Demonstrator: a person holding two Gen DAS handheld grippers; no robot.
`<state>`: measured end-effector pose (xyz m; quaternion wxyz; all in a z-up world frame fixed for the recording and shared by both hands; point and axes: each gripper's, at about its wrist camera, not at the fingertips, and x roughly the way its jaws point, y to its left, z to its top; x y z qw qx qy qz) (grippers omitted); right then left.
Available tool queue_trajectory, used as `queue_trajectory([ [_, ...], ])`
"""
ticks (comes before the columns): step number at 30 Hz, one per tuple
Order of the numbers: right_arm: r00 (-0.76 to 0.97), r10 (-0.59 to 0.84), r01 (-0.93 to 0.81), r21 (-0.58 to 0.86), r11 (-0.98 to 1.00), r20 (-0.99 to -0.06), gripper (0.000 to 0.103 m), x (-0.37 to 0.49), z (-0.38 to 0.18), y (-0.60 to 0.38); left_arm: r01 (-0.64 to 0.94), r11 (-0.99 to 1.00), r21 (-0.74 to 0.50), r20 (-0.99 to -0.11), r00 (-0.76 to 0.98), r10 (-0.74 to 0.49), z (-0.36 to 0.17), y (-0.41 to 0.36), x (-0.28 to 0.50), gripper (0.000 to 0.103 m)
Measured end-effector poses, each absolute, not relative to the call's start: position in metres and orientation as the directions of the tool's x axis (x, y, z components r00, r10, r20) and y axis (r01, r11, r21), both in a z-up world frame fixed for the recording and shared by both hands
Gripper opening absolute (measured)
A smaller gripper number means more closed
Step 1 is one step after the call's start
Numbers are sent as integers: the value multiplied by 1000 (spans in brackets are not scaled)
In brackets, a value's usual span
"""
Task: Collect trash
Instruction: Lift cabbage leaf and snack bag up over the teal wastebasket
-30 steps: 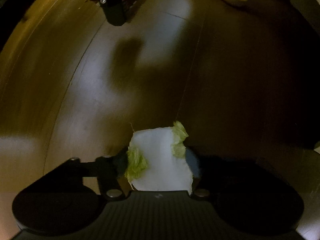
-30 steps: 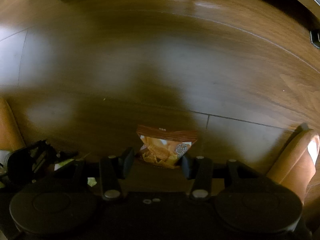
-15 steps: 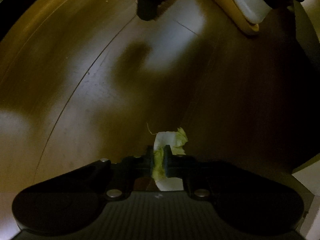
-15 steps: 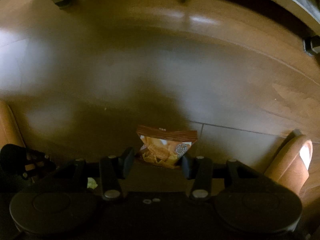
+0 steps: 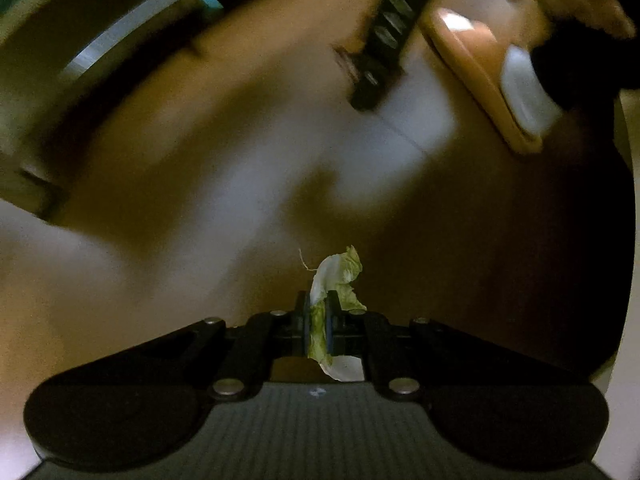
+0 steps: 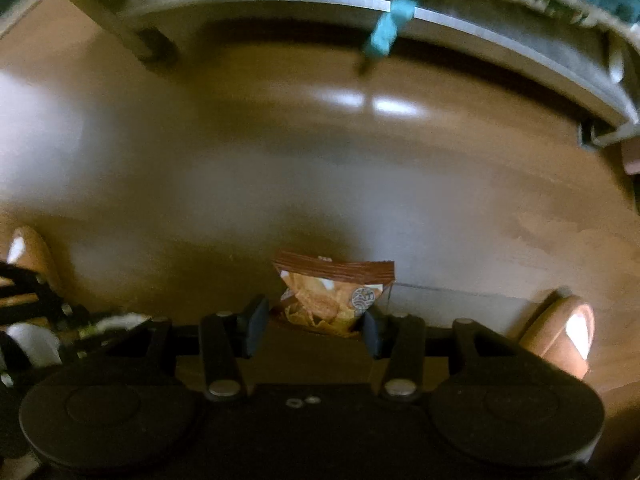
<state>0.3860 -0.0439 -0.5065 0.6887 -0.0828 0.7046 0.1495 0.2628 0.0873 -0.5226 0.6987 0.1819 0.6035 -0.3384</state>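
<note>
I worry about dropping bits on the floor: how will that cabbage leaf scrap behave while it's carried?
The cabbage leaf scrap, pinched in the left gripper, looks limp and light: it has folded thin between the pads. Its ragged green edge may tear or shed bits. The grip seems firm, so a slip looks unlikely.

right gripper [image 6: 316, 322]: jaws part-way apart, pressed against both sides of a snack bag [image 6: 332, 294] | bag: brown top band, chips printed below, held clear of the wooden floor [image 6: 440, 184] | far edge: grey metal rail [image 6: 480, 36] with teal strip [image 6: 386, 32] | right: orange slipper [image 6: 560, 332]
</note>
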Motion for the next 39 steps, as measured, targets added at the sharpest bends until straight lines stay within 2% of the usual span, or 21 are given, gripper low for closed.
queue_trajectory([
  [9,174,238,-404,151,902,-956,47,377,-369,-50,516,854,-56,-915,317,-251,-404,96,300,6],
  [18,397,330,-474,117,873,-857,46,361,-222,-76,324,946,-20,-778,589,-218,-258,89,307,6],
  [29,579,410,-560,22,829,-705,46,318,-86,-93,223,974,33,-603,782,-158,-124,70,267,6],
  [39,703,426,-557,-69,828,-569,46,335,10,-101,174,983,65,-463,878,-125,-29,56,280,7],
])
